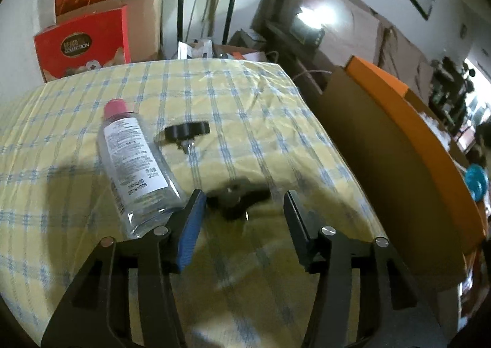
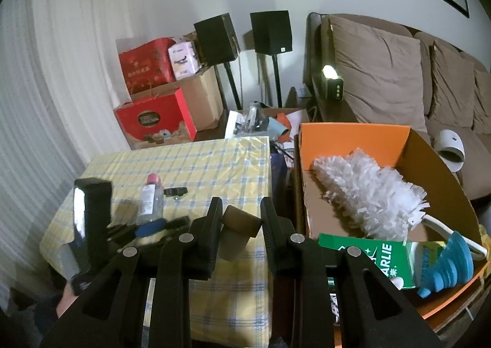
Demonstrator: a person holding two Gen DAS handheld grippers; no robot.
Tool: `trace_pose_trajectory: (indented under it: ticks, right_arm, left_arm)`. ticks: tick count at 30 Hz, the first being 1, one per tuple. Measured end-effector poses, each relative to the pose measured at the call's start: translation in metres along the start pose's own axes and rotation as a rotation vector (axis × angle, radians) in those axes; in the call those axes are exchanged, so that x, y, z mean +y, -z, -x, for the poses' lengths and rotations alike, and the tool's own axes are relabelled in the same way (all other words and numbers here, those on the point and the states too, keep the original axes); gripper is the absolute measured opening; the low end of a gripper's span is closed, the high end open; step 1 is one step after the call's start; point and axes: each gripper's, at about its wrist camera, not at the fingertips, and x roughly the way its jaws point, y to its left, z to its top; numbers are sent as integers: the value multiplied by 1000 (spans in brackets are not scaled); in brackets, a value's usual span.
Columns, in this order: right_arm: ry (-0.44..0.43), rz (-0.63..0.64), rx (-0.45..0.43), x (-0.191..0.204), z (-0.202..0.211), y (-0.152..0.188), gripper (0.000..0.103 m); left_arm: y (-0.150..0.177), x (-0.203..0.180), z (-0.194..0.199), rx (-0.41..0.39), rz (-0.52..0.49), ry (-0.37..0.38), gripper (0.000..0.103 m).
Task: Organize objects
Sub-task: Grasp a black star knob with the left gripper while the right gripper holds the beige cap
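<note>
Your right gripper (image 2: 241, 219) holds a brown cardboard roll (image 2: 240, 221) above the table (image 2: 214, 157), beside the orange box (image 2: 353, 136), likely its destination. Your left gripper (image 1: 242, 213) is wide open around a black knob (image 1: 236, 203), ready to grasp it.

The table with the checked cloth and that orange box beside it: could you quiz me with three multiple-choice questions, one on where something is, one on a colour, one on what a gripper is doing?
1. Where is the white duster?
A. in the orange box
B. on the table
C. on the sofa

2. What colour is the cap of the clear bottle?
A. green
B. pink
C. black

3. What is the right gripper doing?
A. hanging open and empty
B. holding a brown cardboard tube
C. gripping the bottle

Answers: 1 A, the duster lies inside the box walls; 2 B, the cap end shows pink; 3 B, the tube sits between its two fingers.
</note>
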Motion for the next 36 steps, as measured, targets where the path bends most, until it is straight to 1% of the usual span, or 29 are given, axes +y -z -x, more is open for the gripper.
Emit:
trace_pose_trajectory:
  ticks: [1, 2, 4, 7, 8, 10, 15, 19, 22, 25, 29, 32, 36]
  right_arm:
    - [-2, 0, 1, -1, 0, 0, 25]
    - [-3, -1, 1, -1, 0, 0, 25]
    - [-6, 0, -1, -1, 1, 0, 25]
    - [-10, 1, -1, 0, 0, 0, 25]
    - [-11, 2, -1, 0, 1, 0, 25]
    - [-14, 5, -3, 2, 2, 0, 25]
    - [-24, 20, -14, 9, 6, 0, 25]
    - [-31, 31, -14, 14, 6, 2, 25]
    - [-39, 41, -10, 19, 4, 3, 25]
    - [-57, 53, -6, 27, 3, 3, 25]
    - [-94, 69, -22, 37, 11, 3, 25]
    - [-109, 88, -36, 44, 17, 1, 25]
    - [-122, 96, -51, 48, 25, 0, 25]
  left_arm:
    - [-2, 1, -1, -3, 8, 10, 52]
    - [-4, 2, -3, -9, 18, 26, 48]
    - [-6, 4, -7, -9, 29, 46, 37]
    - [-5, 2, -6, -4, 9, 57, 37]
    - [-4, 2, -4, -1, 12, 75, 34]
    - [-2, 3, 4, -14, 17, 89, 33]
    - [-3, 9, 42, -84, 12, 89, 33]
    - [-10, 24, 82, -153, 40, 88, 33]
    - [-19, 38, 109, -202, 75, 73, 33]
    - [-26, 51, 133, -234, 102, 61, 33]
    - [-25, 69, 164, -280, 97, 0, 33]
    - [-25, 82, 183, -307, 114, -46, 33]
    - [-28, 90, 199, -331, 129, -80, 33]
